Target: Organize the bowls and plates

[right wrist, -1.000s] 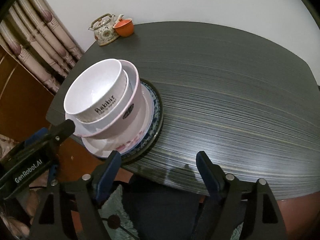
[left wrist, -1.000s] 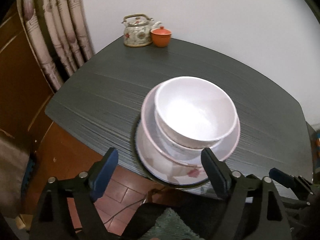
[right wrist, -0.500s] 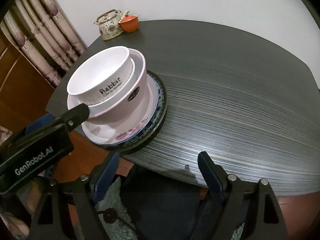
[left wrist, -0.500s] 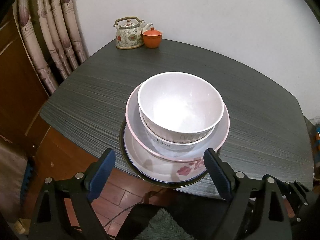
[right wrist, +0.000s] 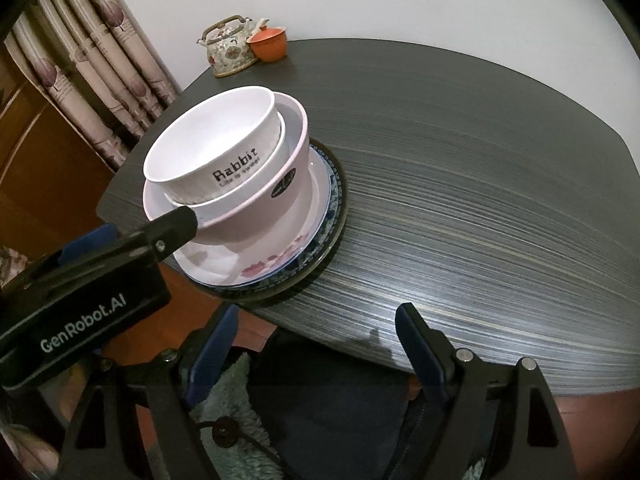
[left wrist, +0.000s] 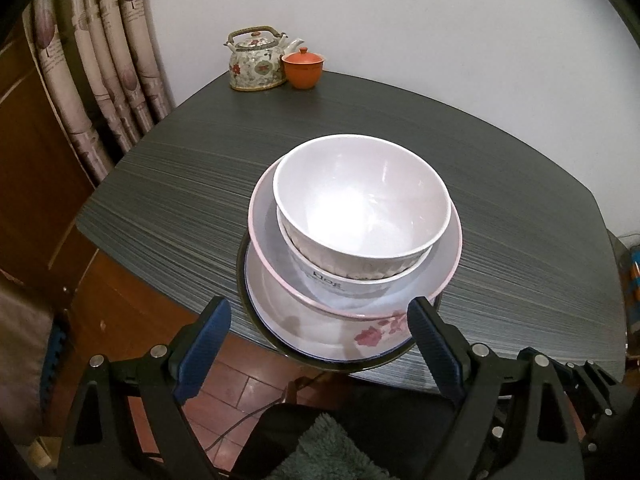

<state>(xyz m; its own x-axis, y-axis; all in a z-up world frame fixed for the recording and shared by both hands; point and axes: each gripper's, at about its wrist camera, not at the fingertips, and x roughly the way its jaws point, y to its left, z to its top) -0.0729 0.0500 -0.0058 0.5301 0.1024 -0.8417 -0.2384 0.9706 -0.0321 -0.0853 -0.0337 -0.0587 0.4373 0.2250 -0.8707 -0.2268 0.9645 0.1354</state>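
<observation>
Since a second ago the stack has slid toward the centre of my left view and toward twelve o'clock in my right view, and the teapot and orange cup have grown larger in both; nothing on the table has changed place.

My dark striped table fills most of both views. At its near edge sits the stack: a dark-rimmed plate at the bottom, a floral plate on it, then a pink-rimmed wide bowl, a lettered bowl, and a white bowl nested on top, marked "Rabbit" in the right view.

At twelve o'clock, at the far corner, stands a flowered teapot touching a lidded orange cup.

My left gripper is spread wide, its fingers at either side of the stack's near rim, not pressing it. My right gripper is spread wide too, nothing between its fingers, over the table edge at three o'clock from the stack.
</observation>
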